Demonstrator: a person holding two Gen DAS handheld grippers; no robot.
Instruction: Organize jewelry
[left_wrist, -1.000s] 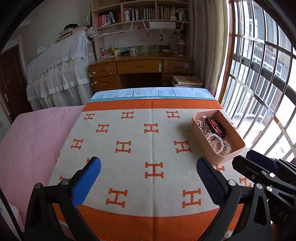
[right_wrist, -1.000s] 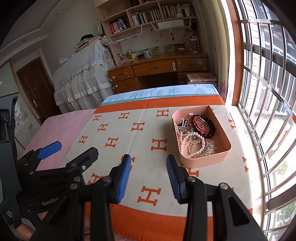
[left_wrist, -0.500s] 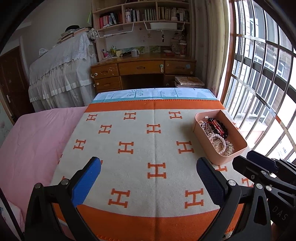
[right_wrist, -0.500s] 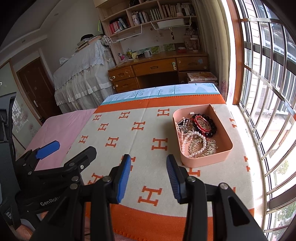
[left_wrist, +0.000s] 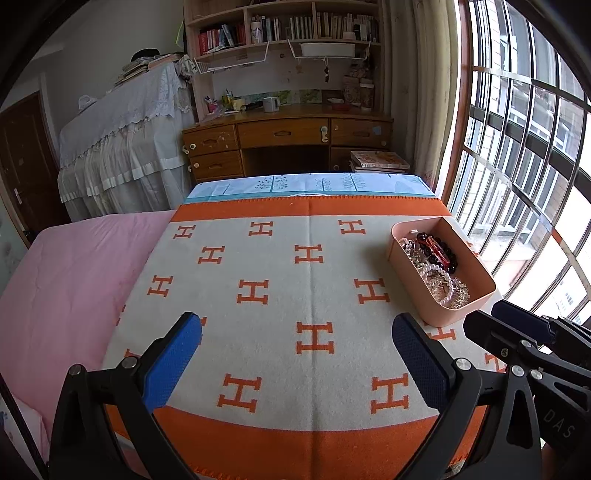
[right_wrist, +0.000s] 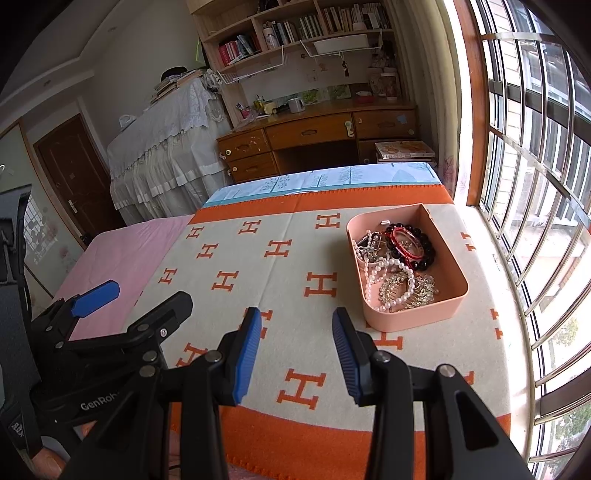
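Note:
A pink tray (right_wrist: 453, 272) (left_wrist: 475, 274) sits on the right side of the orange and cream H-pattern blanket (left_wrist: 280, 266). It holds a black bead bracelet (right_wrist: 424, 254), a red bangle (right_wrist: 408, 240), a pearl strand (right_wrist: 388, 267) and gold hair combs (right_wrist: 406, 291). My left gripper (left_wrist: 295, 334) is open and empty, held over the blanket's near middle. My right gripper (right_wrist: 297, 326) is open and empty, just near and left of the tray. The right gripper also shows at the right edge of the left wrist view (left_wrist: 513, 325).
The blanket lies on a bed with a pink sheet (left_wrist: 74, 280) to the left. A barred window (right_wrist: 535, 184) runs close along the right. A wooden desk (left_wrist: 288, 140) with bookshelves and a cloth-covered piano (left_wrist: 122, 140) stand beyond the bed's far end.
Both grippers have drawn back and up slightly, so the tray and blanket sit a little lower in view. Jaw openings are unchanged.

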